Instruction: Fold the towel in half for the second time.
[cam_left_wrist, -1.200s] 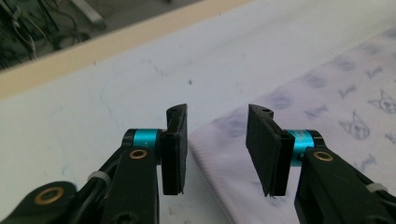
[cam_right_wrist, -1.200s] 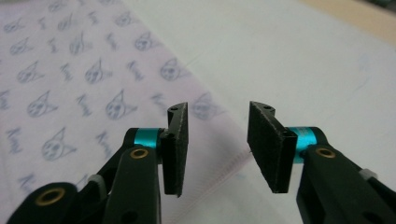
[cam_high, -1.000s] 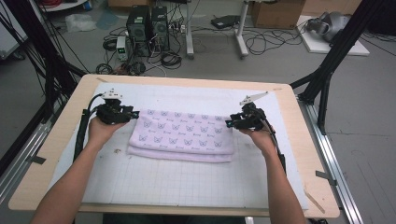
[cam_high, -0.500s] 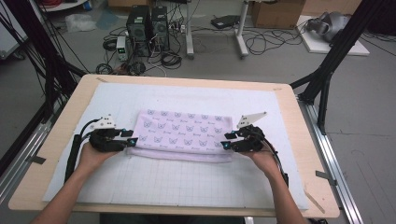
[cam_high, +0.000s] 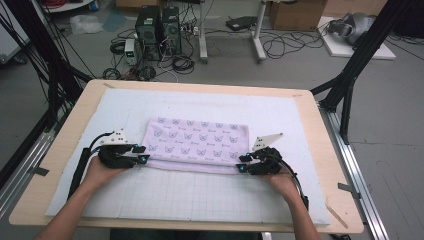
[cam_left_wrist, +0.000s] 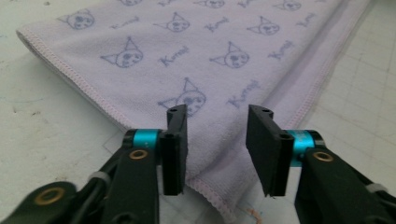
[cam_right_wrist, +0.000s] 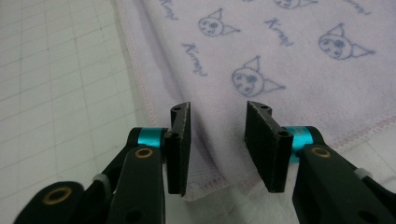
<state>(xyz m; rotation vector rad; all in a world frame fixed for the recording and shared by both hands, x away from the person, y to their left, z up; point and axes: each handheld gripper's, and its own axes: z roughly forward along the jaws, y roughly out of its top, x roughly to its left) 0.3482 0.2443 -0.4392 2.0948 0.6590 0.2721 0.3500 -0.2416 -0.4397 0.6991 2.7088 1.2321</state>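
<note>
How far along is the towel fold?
Done: the towel lies folded at least once, layers showing at its near corners. In hand: the left gripper and right gripper sit at those corners, jaws just closing, cloth between them but not pinched. Left: grip both corners and fold again.

We saw the towel (cam_high: 197, 145) as soft, matt lilac terry cloth with stitched hems and printed cat faces. The desk (cam_high: 65, 145) was pale wood under a white gridded mat (cam_high: 200, 195), perhaps rubbery. Each claw (cam_left_wrist: 217, 149) looked like matt black plastic, with glossy turquoise metal collars and brass-coloured rivets.
</note>
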